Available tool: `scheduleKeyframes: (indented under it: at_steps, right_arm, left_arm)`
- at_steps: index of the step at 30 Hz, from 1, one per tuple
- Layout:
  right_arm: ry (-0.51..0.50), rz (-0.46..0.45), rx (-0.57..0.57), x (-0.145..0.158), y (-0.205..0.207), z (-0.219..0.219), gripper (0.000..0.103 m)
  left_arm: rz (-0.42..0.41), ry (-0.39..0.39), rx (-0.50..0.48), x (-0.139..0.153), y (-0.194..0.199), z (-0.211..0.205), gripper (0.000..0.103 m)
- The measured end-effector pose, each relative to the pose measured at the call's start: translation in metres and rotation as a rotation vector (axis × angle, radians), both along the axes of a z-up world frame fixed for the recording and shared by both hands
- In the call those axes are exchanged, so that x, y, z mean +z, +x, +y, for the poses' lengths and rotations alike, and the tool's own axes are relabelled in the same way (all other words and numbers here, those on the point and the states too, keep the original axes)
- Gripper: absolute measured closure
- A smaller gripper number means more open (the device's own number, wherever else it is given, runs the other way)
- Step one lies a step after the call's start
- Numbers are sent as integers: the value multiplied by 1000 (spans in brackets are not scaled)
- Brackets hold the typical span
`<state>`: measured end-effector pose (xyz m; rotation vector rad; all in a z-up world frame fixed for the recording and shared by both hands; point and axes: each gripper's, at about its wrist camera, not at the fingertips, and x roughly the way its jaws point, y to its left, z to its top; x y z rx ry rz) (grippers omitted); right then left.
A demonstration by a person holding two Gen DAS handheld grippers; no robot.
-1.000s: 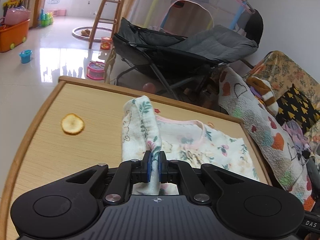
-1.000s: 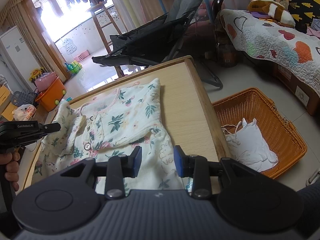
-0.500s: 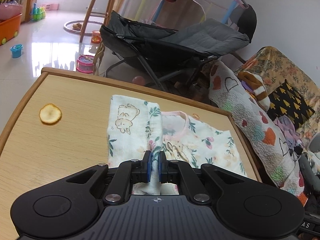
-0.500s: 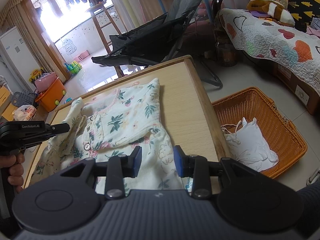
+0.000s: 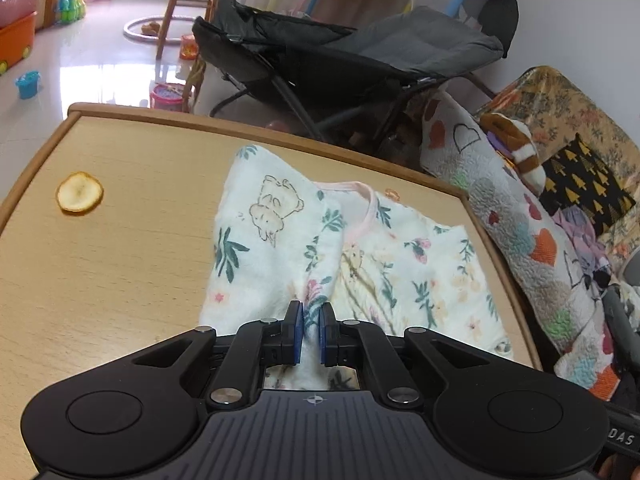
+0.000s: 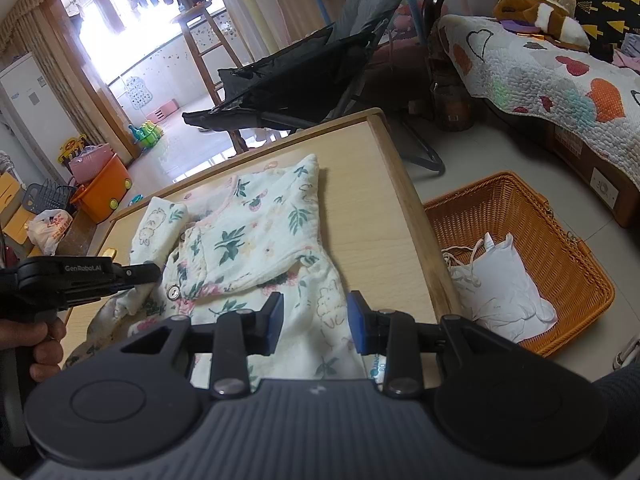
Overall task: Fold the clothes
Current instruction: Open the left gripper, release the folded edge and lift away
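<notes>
A floral baby garment (image 5: 384,264) lies spread on the wooden bench (image 5: 120,264), toward its right side, with a pink-trimmed neckline and a button visible near its front opening. Its left sleeve (image 5: 264,240), printed with a small bear, is folded inward so that it lies on the bench just beside and partly over the body of the garment. The left gripper (image 5: 309,334) sits low over the near end of that sleeve; its blue fingers (image 5: 296,336) are opening, with a bunched strip of the cloth between them and the pads barely apart from it. From the right wrist view, the left gripper (image 6: 148,274) reaches in from the left edge, held by a hand (image 6: 44,340), its tip at the garment's left side. The right gripper (image 6: 314,326) hovers over the lower part of the garment with its fingers (image 6: 274,322) spread and nothing between them but the cloth lying flat below. A dried fruit slice (image 5: 79,192) rests on the bare bench well apart from the garment. On the floor beside the bench stands an orange wicker basket (image 6: 560,248) holding a white cloth (image 6: 508,280).
</notes>
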<state>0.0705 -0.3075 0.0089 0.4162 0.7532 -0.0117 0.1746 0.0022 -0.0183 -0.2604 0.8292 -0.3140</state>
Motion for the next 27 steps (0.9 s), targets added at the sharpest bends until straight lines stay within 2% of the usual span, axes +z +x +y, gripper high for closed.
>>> scheduleKeyframes:
  at_steps: [5, 7, 10, 14, 19, 27]
  right_arm:
    - [2, 3, 1, -1, 0, 0, 69]
    - [3, 3, 0, -1, 0, 0, 69]
    - [7, 1, -3, -2, 0, 0, 69]
    - [15, -15, -5, -1, -2, 0, 69]
    - [2, -34, 7, -1, -5, 4, 69]
    - [-36, -30, 6, -3, -9, 10, 69]
  left_arm:
    - [14, -24, 4, -1, 0, 3, 82]
    - [11, -45, 1, 1, -2, 5, 68]
    - [-13, -59, -2, 7, -10, 5, 53]
    - [-35, -40, 20, 16, -21, 10, 50]
    - [-44, -72, 78, 30, -44, 33, 50]
    - [-40, -88, 174, 32, -107, 69, 43]
